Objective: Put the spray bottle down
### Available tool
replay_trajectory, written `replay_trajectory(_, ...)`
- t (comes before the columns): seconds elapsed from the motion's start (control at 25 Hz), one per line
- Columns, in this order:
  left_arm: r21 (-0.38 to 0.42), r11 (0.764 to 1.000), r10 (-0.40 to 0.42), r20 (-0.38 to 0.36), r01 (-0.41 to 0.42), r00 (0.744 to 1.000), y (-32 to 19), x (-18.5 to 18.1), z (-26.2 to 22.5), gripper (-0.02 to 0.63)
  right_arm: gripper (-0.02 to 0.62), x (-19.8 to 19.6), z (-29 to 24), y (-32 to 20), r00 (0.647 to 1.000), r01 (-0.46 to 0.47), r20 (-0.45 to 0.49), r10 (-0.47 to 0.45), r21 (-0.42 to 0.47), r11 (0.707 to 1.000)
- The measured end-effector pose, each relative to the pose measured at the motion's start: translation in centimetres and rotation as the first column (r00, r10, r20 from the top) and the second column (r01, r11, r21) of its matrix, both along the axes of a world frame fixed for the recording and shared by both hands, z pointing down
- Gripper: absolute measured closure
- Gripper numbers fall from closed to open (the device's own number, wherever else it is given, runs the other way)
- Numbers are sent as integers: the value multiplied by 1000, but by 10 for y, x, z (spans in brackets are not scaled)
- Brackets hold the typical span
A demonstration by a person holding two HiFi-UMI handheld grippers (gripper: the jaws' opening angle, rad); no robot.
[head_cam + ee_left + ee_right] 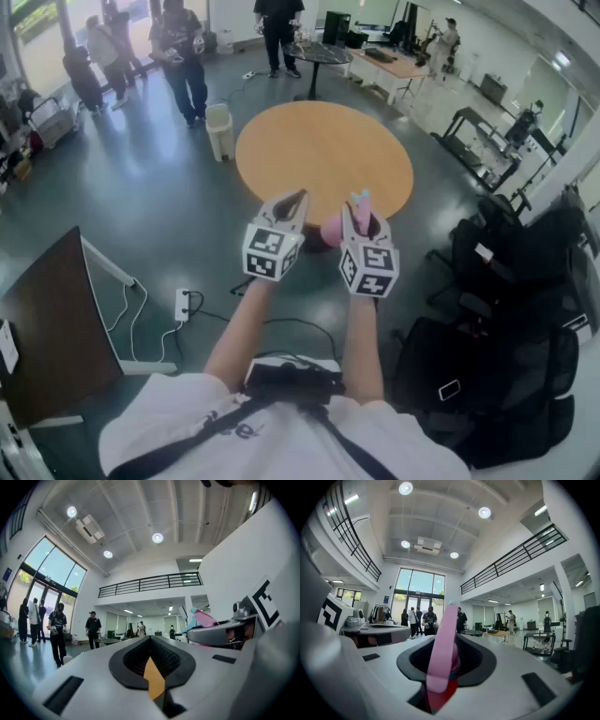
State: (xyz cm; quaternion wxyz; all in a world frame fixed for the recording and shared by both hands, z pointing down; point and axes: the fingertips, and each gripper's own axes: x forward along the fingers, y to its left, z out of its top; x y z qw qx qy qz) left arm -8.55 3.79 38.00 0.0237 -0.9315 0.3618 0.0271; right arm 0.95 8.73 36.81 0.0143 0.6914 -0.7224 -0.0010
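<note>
I hold both grippers level, side by side, just short of the near edge of a round wooden table. My right gripper is shut on a pink spray bottle; its pink and light-blue spray head sticks up between the jaws. In the right gripper view the pink bottle fills the gap between the jaws. The left gripper view shows the spray bottle's head off to the right. My left gripper is shut with nothing in it, to the left of the bottle.
A white bin stands left of the table. A dark desk and a power strip with cables are at my left. Black bags and chairs crowd the right. Several people stand at the back.
</note>
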Motion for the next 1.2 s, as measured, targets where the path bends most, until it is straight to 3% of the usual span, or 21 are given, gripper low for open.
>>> replay_trajectory(0.44,-14,1000,1,-14,-1,1000,6,60,10,595,468,46,-2,8,999,43,10,-43,32,999)
replay_trajectory(0.68,-31,999,-12,34,14,999,16,79,30,595,468,73,16,11,997,51,58,-52,21,998)
replay_trajectory(0.88,-39,998,-38,42,39,998,5,78,30,595,468,79,23,4,993,62,97,-64,16,998)
replay_trajectory(1.2,-76,997,3,50,1,999,-32,117,53,594,468,103,40,-37,994,51,99,-49,-15,999)
